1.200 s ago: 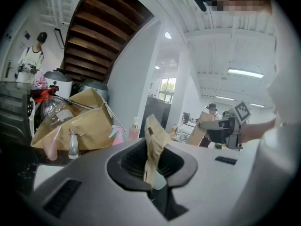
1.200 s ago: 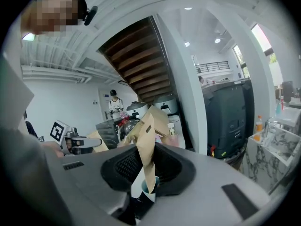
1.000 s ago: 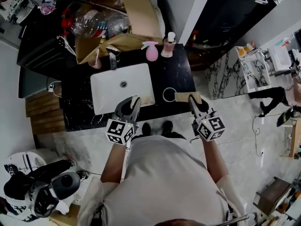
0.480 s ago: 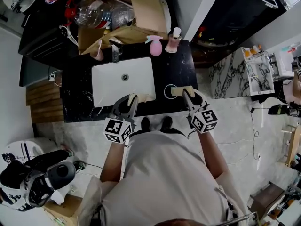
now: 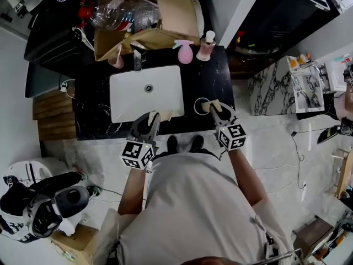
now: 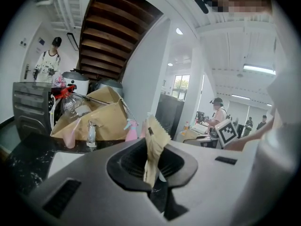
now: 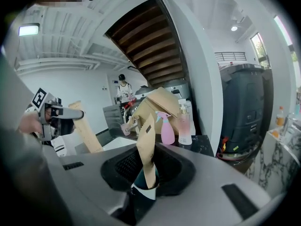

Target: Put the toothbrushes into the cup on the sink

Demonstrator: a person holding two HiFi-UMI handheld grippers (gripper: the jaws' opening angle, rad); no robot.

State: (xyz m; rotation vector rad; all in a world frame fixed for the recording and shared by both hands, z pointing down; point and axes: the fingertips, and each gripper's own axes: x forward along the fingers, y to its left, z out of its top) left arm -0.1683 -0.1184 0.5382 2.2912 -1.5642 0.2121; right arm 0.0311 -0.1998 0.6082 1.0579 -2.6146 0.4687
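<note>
Each gripper holds a toothbrush in a tan paper sleeve. In the head view my left gripper [image 5: 152, 117] hovers at the white sink's [image 5: 124, 101] front rim, shut on its sleeved toothbrush [image 5: 165, 115]. My right gripper [image 5: 216, 110] is shut on the other sleeved toothbrush [image 5: 211, 106], just right of the white cup [image 5: 196, 107] on the black counter. In the left gripper view the sleeve [image 6: 153, 142] stands upright, pinched between the jaws of the left gripper [image 6: 151, 175]. In the right gripper view the sleeve [image 7: 146, 147] rises from the right gripper [image 7: 143, 182], a dark handle at its base.
At the counter's back stand a pink spray bottle [image 5: 185, 53], a pump bottle [image 5: 206, 46], the faucet [image 5: 137, 61] and a pink cup [image 5: 117, 61]. An open cardboard box [image 5: 165, 15] with plastic bottles sits behind. People stand in the background.
My right gripper has moved left and closer to the cup with its sleeved toothbrush. The left gripper has hardly moved.
</note>
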